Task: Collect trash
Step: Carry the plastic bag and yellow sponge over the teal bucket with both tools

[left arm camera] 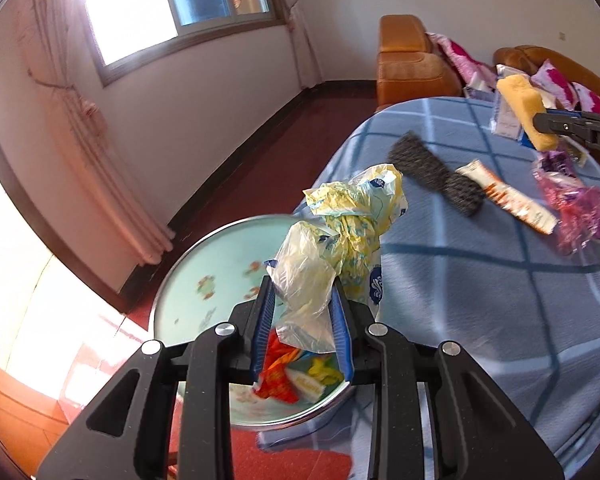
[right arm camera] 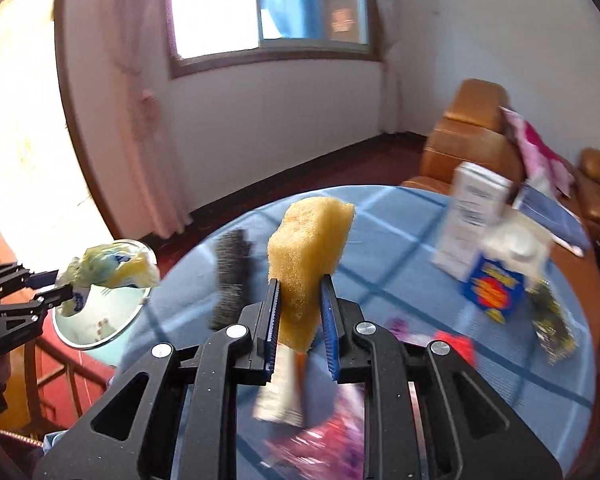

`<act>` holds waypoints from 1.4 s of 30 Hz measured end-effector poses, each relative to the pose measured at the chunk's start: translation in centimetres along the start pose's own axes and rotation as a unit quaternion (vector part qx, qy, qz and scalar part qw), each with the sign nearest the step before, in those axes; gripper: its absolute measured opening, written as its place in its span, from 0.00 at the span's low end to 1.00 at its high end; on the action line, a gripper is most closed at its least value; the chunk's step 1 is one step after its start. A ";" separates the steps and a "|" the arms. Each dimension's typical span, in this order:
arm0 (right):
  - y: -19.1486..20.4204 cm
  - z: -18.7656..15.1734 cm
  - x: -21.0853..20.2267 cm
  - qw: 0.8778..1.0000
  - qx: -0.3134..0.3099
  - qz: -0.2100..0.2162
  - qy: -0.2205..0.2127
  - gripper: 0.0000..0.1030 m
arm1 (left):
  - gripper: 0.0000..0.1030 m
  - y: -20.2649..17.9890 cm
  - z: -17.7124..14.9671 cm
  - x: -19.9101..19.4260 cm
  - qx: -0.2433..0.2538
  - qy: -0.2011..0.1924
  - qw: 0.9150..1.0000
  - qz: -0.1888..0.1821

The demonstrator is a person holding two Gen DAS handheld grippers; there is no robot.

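Left tool [left arm camera: 303,312] clamped on crumpled plastic bag [left arm camera: 340,232] above basin [left arm camera: 204,264]; right tool [right arm camera: 300,324] clamped on sponge [right arm camera: 308,256]. Next: release bag into basin.

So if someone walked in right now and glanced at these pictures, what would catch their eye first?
Probably the yellow sponge, clamped in the right gripper and held up above the blue checked tablecloth. Next, the crumpled yellow plastic bag pinched in the left gripper, hanging over the pale green basin at the table's edge, where bright wrappers already lie. Behind it all, the window glares white.
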State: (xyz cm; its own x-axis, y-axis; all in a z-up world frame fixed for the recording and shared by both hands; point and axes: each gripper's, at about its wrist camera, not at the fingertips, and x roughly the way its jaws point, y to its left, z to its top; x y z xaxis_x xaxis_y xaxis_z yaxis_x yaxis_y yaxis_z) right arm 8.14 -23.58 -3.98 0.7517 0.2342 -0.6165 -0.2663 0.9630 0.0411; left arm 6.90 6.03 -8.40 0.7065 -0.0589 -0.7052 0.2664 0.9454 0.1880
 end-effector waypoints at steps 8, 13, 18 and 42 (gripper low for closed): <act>5.1 1.0 3.6 0.997 -0.054 0.047 0.017 0.20 | 0.27 3.0 -2.2 1.0 -0.012 0.021 0.999 0.031; 7.6 1.9 5.9 0.994 -0.072 0.076 0.028 0.20 | 0.27 4.7 -3.2 1.3 -0.028 0.026 0.998 0.041; 9.8 2.4 8.0 0.992 -0.088 0.086 0.037 0.20 | 0.27 5.9 -3.4 1.2 -0.029 0.023 0.997 0.065; 14.3 1.2 10.7 0.977 -0.169 0.112 0.065 0.20 | 0.27 6.2 -3.8 1.6 -0.016 0.033 0.994 0.099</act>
State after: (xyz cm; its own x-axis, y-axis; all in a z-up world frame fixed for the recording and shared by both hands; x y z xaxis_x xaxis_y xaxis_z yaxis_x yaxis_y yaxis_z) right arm 13.09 -7.12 -9.06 0.5742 0.3936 -0.7179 -0.6163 0.7850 -0.0626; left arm 7.17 13.06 -10.98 0.6986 0.1502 -0.6996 0.1044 0.9458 0.3074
